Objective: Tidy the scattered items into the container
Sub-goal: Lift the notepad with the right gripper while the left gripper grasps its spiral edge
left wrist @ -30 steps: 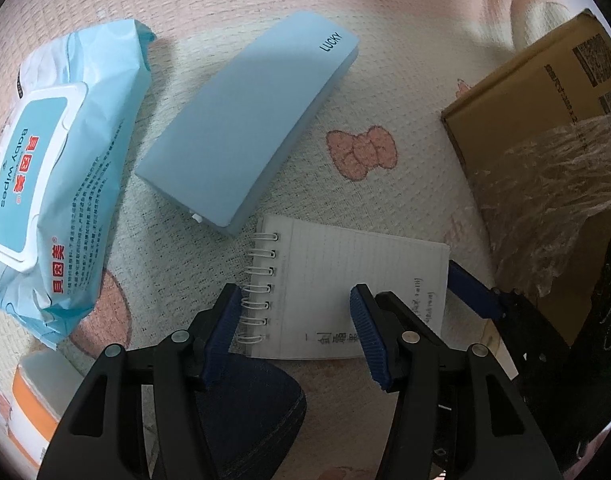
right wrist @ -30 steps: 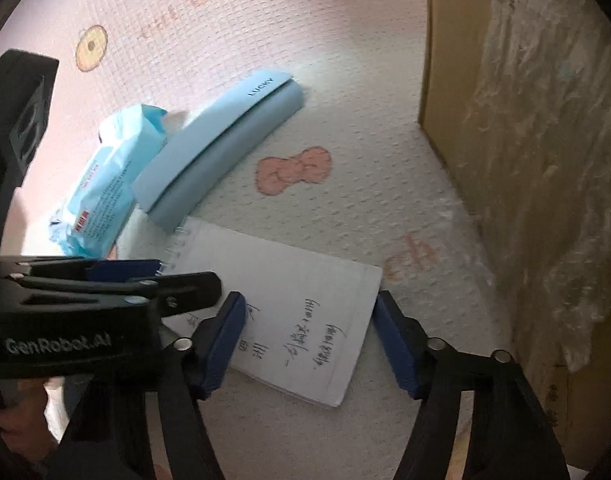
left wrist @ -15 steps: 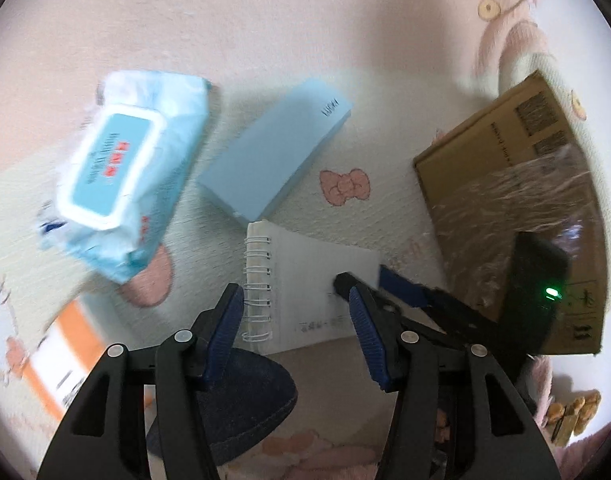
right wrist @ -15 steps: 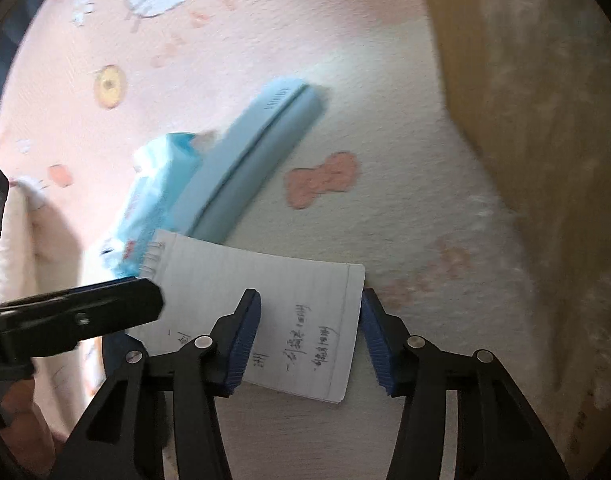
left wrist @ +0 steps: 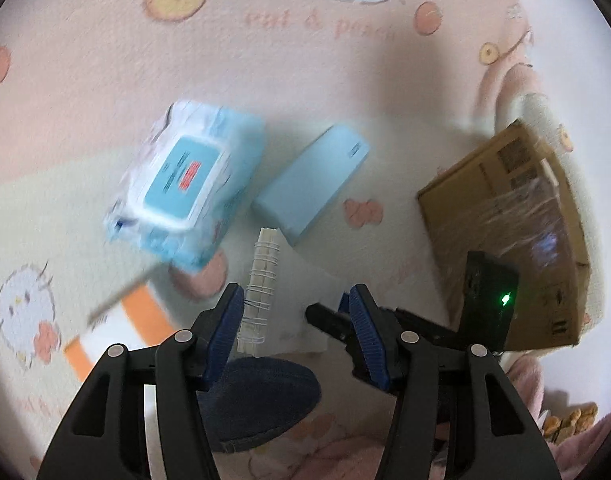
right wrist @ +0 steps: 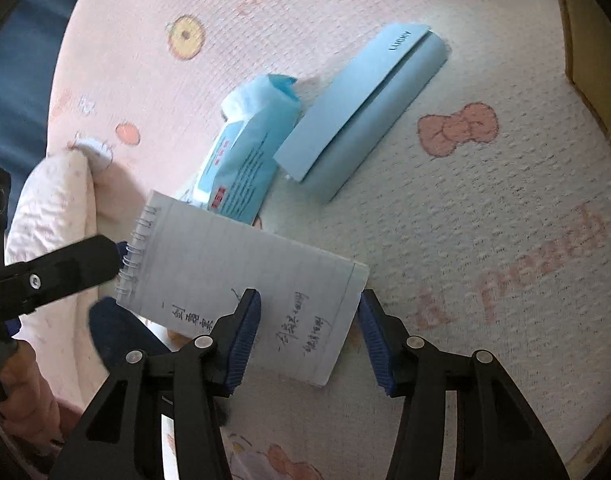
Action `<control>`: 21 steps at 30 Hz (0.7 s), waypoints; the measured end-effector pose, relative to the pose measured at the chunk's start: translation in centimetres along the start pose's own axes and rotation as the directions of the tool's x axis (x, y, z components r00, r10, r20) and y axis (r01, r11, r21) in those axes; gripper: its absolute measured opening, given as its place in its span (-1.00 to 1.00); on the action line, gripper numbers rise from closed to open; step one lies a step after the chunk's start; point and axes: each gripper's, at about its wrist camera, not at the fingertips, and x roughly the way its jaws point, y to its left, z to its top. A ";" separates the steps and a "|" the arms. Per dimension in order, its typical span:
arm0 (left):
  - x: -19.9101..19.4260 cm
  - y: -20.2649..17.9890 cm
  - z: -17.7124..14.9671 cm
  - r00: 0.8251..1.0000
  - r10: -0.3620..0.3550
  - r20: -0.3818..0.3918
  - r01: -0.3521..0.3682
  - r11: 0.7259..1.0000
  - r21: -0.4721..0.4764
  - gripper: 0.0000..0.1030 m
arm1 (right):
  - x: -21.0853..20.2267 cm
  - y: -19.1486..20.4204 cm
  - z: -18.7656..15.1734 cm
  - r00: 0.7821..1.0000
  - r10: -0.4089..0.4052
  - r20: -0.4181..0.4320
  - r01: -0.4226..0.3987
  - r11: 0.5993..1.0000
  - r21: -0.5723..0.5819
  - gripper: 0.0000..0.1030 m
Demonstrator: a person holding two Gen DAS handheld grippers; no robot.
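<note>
A pink-and-cream cartoon-print play mat [left wrist: 297, 80] covers the floor, with a brown cardboard box wrapped in clear plastic film [left wrist: 517, 216] at its right side, and a pale blue pack of baby wipes [left wrist: 185, 184] lying just beside a long light-blue rectangular case [right wrist: 361, 112] near the middle. A white spiral-bound notepad with handwritten lines [right wrist: 241, 280] tilts up off the mat, its unbound end clamped between the blue pads of the right hand-held gripper [right wrist: 309, 332]. The left hand-held gripper [left wrist: 293, 328] hangs above with its jaws apart, gripping nothing.
</note>
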 end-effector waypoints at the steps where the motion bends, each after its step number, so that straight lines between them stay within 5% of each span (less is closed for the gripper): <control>1: 0.2 -0.6 0.5 1.000 -0.017 0.011 0.017 1.000 0.013 0.15 | 0.0 0.2 0.6 1.000 -0.001 0.014 0.001 1.000 0.007 -0.06; 4: 0.0 -1.7 1.7 0.997 -0.066 0.027 0.065 0.997 0.048 0.15 | 0.4 0.0 1.3 1.000 0.002 0.024 -0.003 0.999 0.038 -0.06; 6: 0.5 -2.3 1.9 0.995 -0.104 0.008 0.104 0.993 0.055 0.14 | 1.3 0.4 1.4 0.998 0.060 0.009 -0.060 0.998 0.032 -0.40; 11: 0.8 -0.4 1.4 0.997 0.073 0.032 -0.074 0.997 0.034 0.14 | 3.2 3.2 2.1 1.000 0.022 0.000 -0.022 0.996 -0.089 -0.43; 12: 0.8 0.4 1.4 0.998 0.064 0.022 -0.064 0.998 0.008 0.14 | 3.6 3.3 2.4 1.000 0.028 -0.004 -0.029 0.996 -0.079 -0.43; 15: 1.5 2.9 1.8 0.993 -0.116 -0.019 0.114 0.989 -0.095 0.14 | 3.1 3.5 2.8 0.999 0.041 0.008 -0.040 0.995 -0.092 -0.43; 16: 1.7 3.2 2.0 0.993 -0.117 -0.015 0.115 0.988 -0.107 0.14 | 3.5 3.9 3.1 1.000 0.023 0.007 -0.022 0.994 -0.111 -0.43; 21: 2.3 4.5 2.6 1.000 0.025 0.003 -0.024 0.993 -0.115 0.14 | 3.3 4.0 2.9 1.000 -0.015 -0.005 0.014 0.980 -0.197 -0.43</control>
